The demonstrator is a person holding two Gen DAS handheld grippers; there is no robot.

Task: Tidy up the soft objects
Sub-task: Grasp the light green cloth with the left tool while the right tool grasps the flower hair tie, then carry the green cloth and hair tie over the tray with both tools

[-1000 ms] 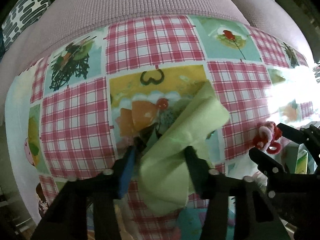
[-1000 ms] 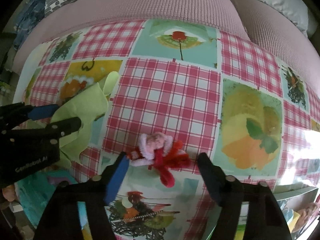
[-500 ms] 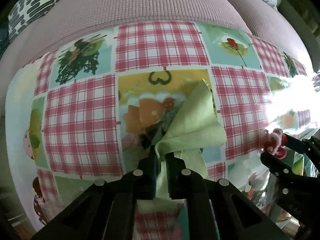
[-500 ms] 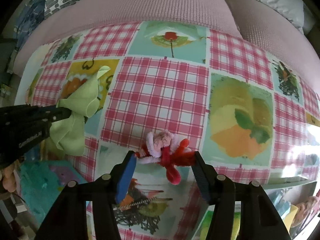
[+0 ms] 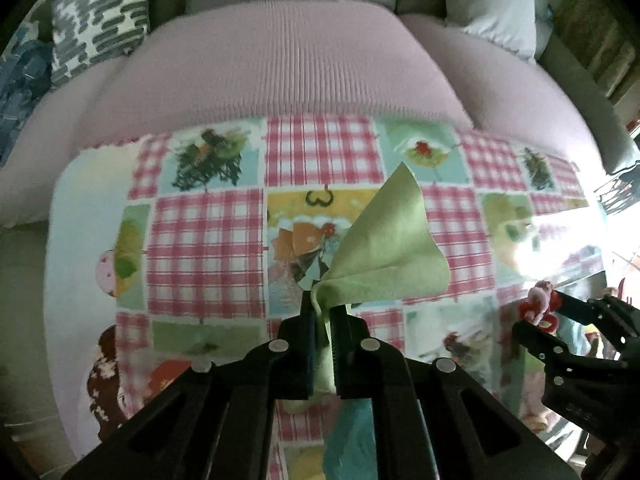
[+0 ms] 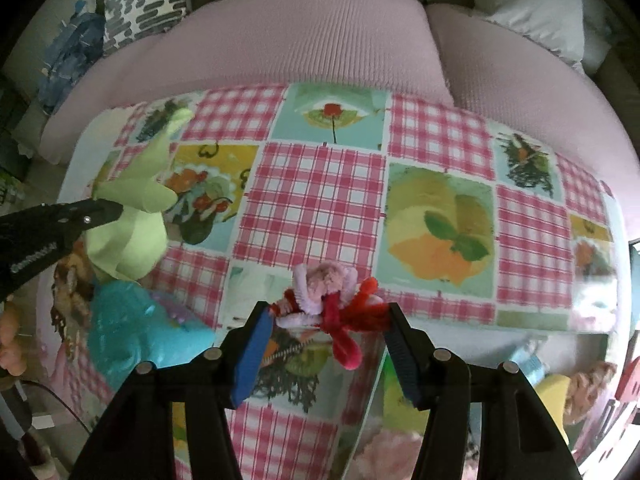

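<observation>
My left gripper (image 5: pixel 325 312) is shut on a light green cloth (image 5: pixel 384 248) and holds it lifted above the patchwork tablecloth (image 5: pixel 204 240); the cloth also shows in the right wrist view (image 6: pixel 132 216). My right gripper (image 6: pixel 326 314) is shut on a red and pink pipe-cleaner flower (image 6: pixel 332 300), held above the cloth-covered table near its front edge. The flower also shows at the right of the left wrist view (image 5: pixel 538 306).
A pink sofa (image 5: pixel 280 60) with patterned and white cushions stands behind the table. A turquoise soft toy (image 6: pixel 132 332) lies at the front left. A clear bin (image 6: pixel 520 380) with soft toys sits below the table's front right edge.
Both grippers have risen and pulled back from the table. The left lifted the green cloth clear; the right closed on the pipe-cleaner flower and raised it.
</observation>
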